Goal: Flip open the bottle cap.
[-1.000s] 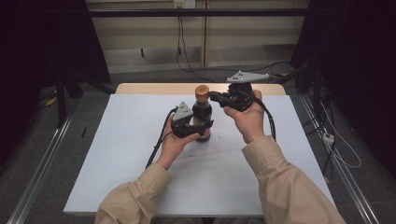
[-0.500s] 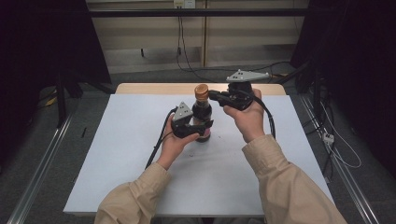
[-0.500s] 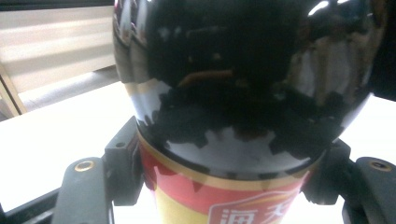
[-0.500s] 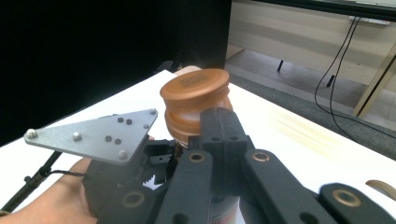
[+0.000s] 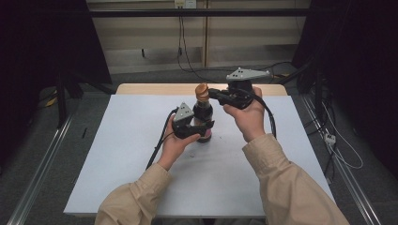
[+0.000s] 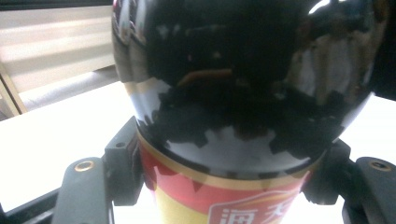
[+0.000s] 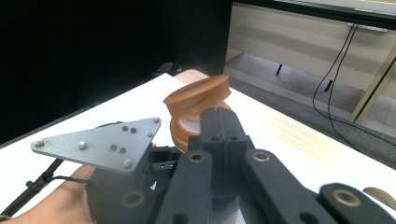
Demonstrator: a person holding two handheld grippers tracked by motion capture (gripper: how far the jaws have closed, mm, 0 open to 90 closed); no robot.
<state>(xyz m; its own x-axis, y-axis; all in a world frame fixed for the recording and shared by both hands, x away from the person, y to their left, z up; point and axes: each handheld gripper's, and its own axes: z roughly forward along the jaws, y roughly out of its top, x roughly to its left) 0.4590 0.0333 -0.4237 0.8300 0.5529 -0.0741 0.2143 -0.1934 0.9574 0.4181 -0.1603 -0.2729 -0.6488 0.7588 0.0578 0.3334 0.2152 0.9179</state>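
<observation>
A dark sauce bottle [image 5: 202,111] with a red and yellow label stands upright mid-table, topped by a brown cap [image 5: 202,90]. My left gripper [image 5: 202,127] is shut on the bottle's lower body, its pads [image 6: 122,168] pressing both sides of the bottle [image 6: 243,93] at the label's top edge. My right gripper [image 5: 212,93] comes in from the right at cap height. Its jaws are shut together, and the fingertips sit against the cap [image 7: 198,100], whose flip lid is tilted up. I cannot tell whether anything is pinched between them.
The white table [image 5: 117,154] has bare room on all sides of the bottle. Its wooden back edge [image 5: 159,88] lies just behind. Both forearms in beige sleeves come in from the bottom. Cables run on the floor at the back and right.
</observation>
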